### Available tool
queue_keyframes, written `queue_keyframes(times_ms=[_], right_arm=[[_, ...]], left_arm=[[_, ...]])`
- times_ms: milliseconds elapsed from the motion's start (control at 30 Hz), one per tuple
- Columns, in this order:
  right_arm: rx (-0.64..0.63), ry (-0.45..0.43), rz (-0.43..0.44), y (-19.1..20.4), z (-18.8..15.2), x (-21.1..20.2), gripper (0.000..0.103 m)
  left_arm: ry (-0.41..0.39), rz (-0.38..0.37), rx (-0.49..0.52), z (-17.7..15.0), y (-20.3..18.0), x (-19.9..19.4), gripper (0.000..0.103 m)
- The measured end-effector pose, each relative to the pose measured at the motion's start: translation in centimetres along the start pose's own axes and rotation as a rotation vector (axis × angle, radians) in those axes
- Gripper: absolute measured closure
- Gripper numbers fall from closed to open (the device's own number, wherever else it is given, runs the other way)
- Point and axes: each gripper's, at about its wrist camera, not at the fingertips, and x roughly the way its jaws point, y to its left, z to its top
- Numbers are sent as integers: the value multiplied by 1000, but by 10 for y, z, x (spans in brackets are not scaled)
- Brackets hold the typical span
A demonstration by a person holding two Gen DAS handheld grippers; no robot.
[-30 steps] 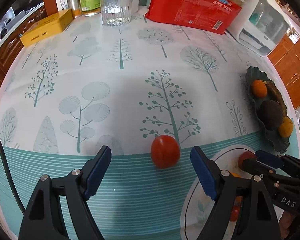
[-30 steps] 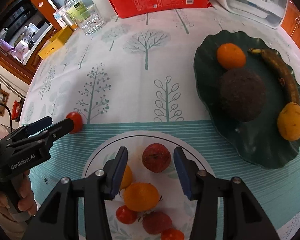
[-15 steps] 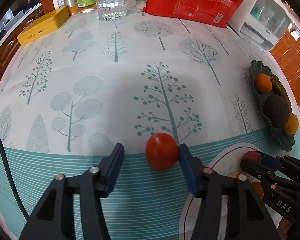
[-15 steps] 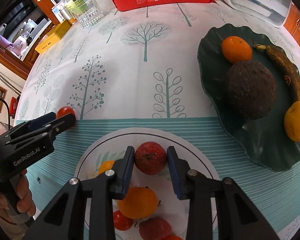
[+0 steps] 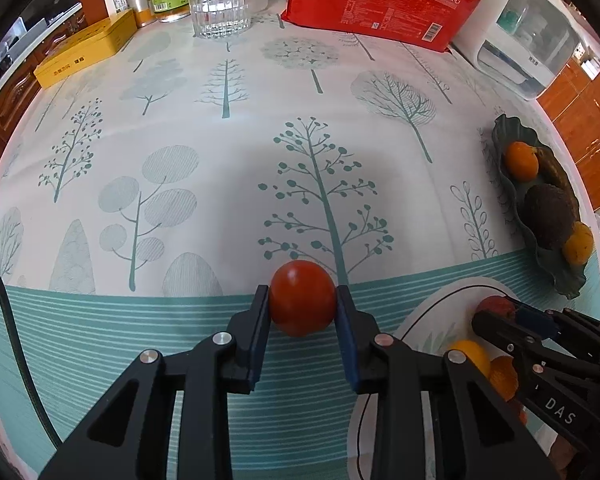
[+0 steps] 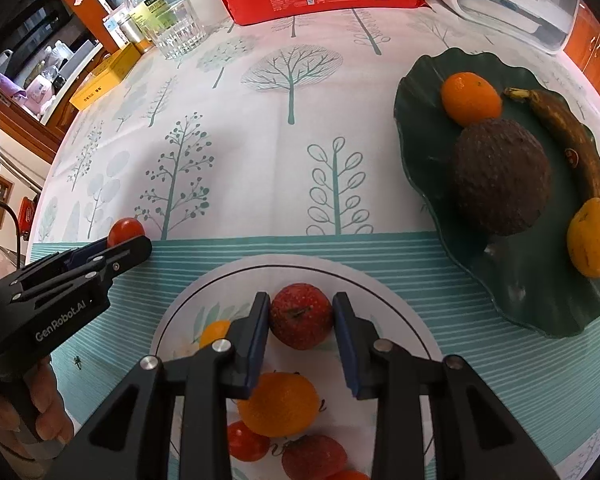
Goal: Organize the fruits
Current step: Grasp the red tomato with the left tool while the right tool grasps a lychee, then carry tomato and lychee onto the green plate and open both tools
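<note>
My left gripper [image 5: 302, 300] is shut on a red tomato [image 5: 302, 298] on the tablecloth, left of the white plate [image 5: 432, 316]. The same tomato [image 6: 125, 230] shows in the right wrist view between the left gripper's fingers. My right gripper [image 6: 301, 312] is shut on a red lychee-like fruit [image 6: 301, 315] at the far side of the white plate [image 6: 384, 300]. The plate also holds an orange [image 6: 278, 404], a small yellow fruit [image 6: 214, 330] and more red fruits [image 6: 246, 440].
A dark green leaf-shaped dish [image 6: 540, 300] at the right holds an orange [image 6: 470, 98], a dark avocado [image 6: 500, 176], a brown banana [image 6: 572, 140] and a yellow fruit [image 6: 594, 236]. At the table's back stand a glass [image 5: 220, 4], a red packet [image 5: 380, 0], a yellow box [image 5: 86, 48] and a white appliance [image 5: 528, 48].
Both grippers have closed: the left one moved forward and shut on the tomato, the right one moved forward and shut on the red fruit on the white plate.
</note>
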Motion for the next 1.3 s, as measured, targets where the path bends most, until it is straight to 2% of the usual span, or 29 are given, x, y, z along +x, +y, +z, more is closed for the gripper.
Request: queue_keyframes(times_ms=[400,867,1067,1300], right_arm=[[8,-74,40,0,-6,-36,71],[58,-162,92,-33,-35,-93,71],[68,-166,47,-57,-39,-114,71],[46,-268,20,-91,-14,-173,71]], left_arm=[[-28,-4,31,-12,-20,-42,73],[-52,-15,152,-40,-89,-89,73],[-71,-28,204,-25,-122,-110,73],[-102,-76,251,10,-168,-139,73]])
